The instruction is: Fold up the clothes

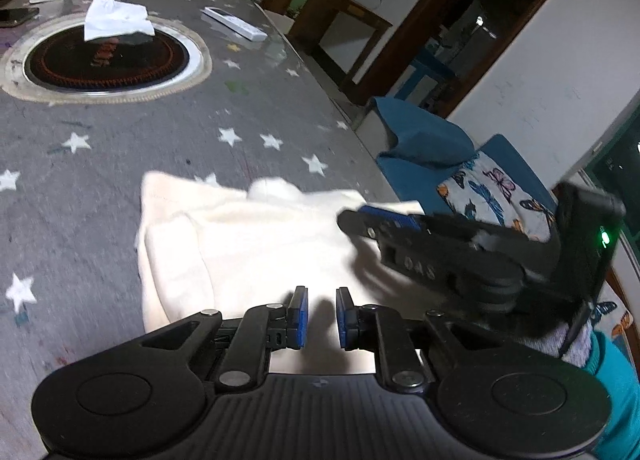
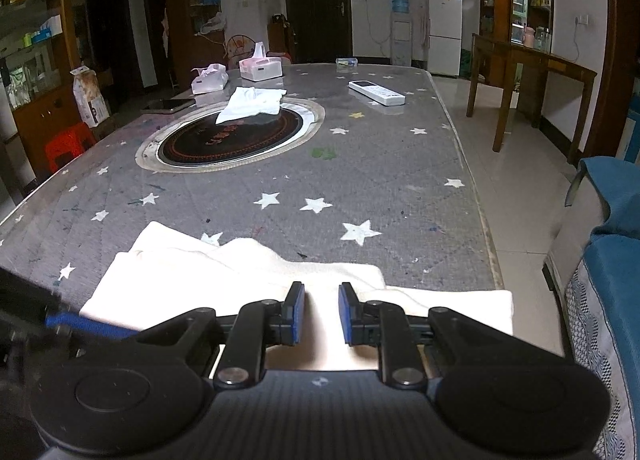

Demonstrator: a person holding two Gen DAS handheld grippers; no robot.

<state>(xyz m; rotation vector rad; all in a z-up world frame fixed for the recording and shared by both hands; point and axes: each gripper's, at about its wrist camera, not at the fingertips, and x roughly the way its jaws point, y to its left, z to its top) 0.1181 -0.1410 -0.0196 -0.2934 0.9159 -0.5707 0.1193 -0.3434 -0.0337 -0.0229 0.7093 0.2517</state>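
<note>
While angled down over the table (image 2: 360, 180), pointing both tools at the cloth (image 1: 240, 236). Lies cream and bunched right under the tips, spreading ahead and to the left of the left gripper (image 1: 321, 316). Nearly closed there, narrow gap, cloth showing through; pinched or not, can't tell. Same on the right gripper (image 2: 321, 314): pads close together, cloth beneath, grip unclear. Sits just right of the left one, tip at the cloth's edge. Well ahead of both, hob (image 2: 230, 136).
</note>
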